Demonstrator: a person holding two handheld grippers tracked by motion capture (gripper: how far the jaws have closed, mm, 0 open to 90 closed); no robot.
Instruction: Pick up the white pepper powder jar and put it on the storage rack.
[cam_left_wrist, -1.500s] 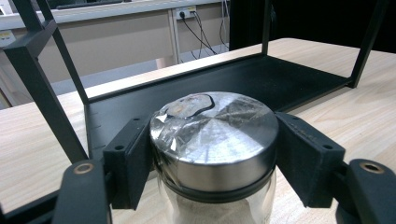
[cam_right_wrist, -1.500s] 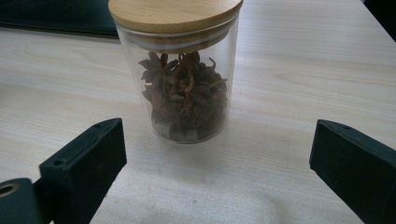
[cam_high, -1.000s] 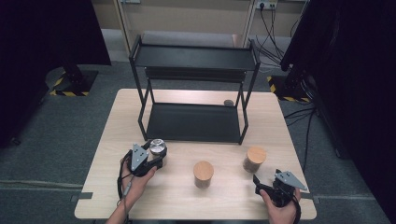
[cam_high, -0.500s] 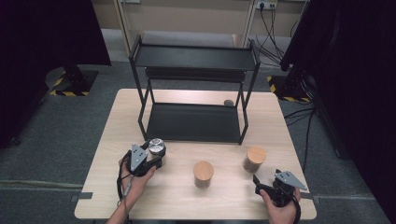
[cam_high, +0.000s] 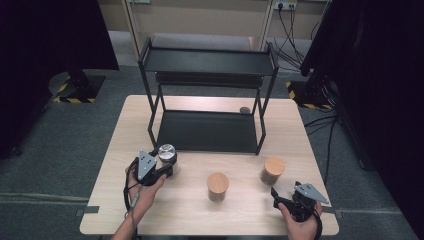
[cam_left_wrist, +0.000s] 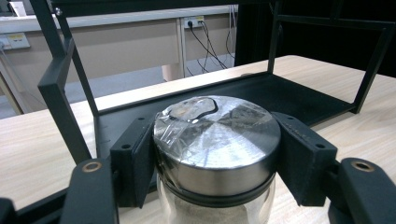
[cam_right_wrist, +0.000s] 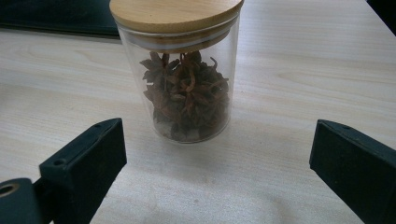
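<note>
Two black jaws of the left gripper pinch the steel-lidded glass jar before the black metal rack; the right gripper stands spread.

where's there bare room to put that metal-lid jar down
The rack's lower shelf is bare, and so is its top shelf. The tabletop left of the rack is free too. Crowded: the front strip, with two wooden-lid jars between the left gripper and right gripper.
</note>
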